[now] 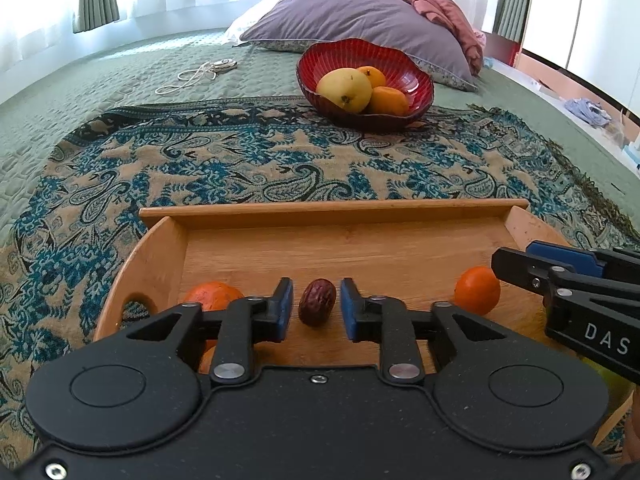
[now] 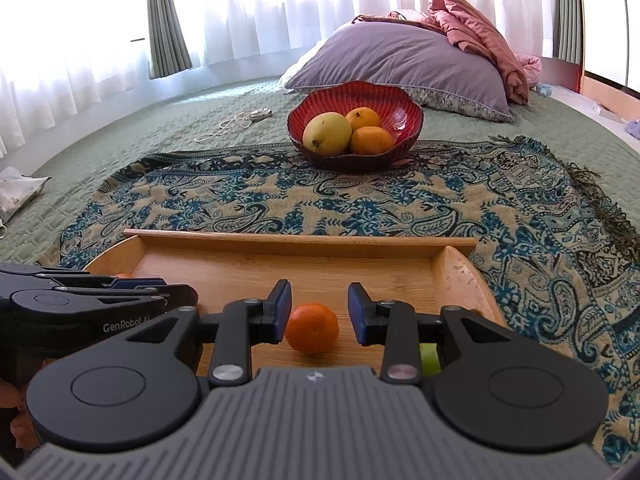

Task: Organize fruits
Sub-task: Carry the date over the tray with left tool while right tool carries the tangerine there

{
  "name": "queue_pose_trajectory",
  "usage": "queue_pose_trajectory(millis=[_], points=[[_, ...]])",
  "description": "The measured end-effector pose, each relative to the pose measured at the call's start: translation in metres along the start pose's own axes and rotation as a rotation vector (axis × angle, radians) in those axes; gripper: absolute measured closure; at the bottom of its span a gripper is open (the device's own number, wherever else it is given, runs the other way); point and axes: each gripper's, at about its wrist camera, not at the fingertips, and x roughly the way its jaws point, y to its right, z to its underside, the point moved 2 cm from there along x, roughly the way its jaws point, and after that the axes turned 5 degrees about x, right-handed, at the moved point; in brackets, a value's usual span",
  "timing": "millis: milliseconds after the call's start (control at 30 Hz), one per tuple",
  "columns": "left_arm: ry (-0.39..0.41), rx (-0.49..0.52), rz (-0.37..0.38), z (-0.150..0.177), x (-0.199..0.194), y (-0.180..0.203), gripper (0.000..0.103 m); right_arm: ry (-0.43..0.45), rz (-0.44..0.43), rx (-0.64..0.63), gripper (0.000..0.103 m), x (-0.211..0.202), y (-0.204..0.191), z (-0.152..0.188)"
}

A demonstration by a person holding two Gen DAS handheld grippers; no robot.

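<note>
**Left wrist view: both grippers low over the tray, each bracketing a fruit**

The left gripper (image 1: 316,306) has its jaws spread around a wrinkled brown date (image 1: 317,302), a gap showing on either side of it, so nothing is pinched. The right gripper (image 2: 319,312) is also spread, wider than the small orange (image 2: 312,328) lying between its fingers; the left finger looks just beside the peel, the right finger stands apart.

Both fruits lie on the floor of a wooden tray (image 1: 332,208). Its far wall runs straight across, with bare wood between that wall and the fingertips. The left end curves up with a handle slot; the right end rises the same way.

Counted in the tray: one date and two oranges in plain sight, the second orange (image 1: 214,296) near the left end behind the left gripper. A sliver of something green (image 2: 429,356) shows under the right gripper, too hidden to name.

Farther off, well apart from the tray across a patterned cloth (image 2: 520,216), sits a red bowl (image 2: 400,106) holding three fruits: one yellow-green mango (image 2: 327,135) and two oranges. Beyond lie a grey pillow (image 2: 400,56) and a white cord (image 1: 188,78).
</note>
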Motion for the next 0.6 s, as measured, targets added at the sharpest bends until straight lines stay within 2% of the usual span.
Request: queue_pose_trajectory(millis=[67, 300, 400, 533, 600], points=[[0.007, 0.001, -0.001, 0.0, -0.004, 0.0, 0.068, 0.006, 0.005, -0.008, 0.048, -0.004, -0.001, 0.0], [0.033, 0.009, 0.005, 0.002, -0.026, -0.001, 0.055, 0.032, 0.022, -0.063, 0.038, -0.018, -0.006, 0.004], [0.048, 0.001, 0.01, 0.005, -0.037, -0.003, 0.045, 0.045, 0.019, -0.065, 0.033, -0.026, -0.008, 0.006], [0.059, 0.021, 0.004, 0.011, -0.052, -0.004, 0.035, 0.061, 0.02, -0.063, 0.019, -0.038, -0.007, 0.009], [0.067, 0.033, -0.004, 0.015, -0.06, -0.004, 0.03, 0.078, 0.019, -0.071, 0.016, -0.044, -0.008, 0.01]])
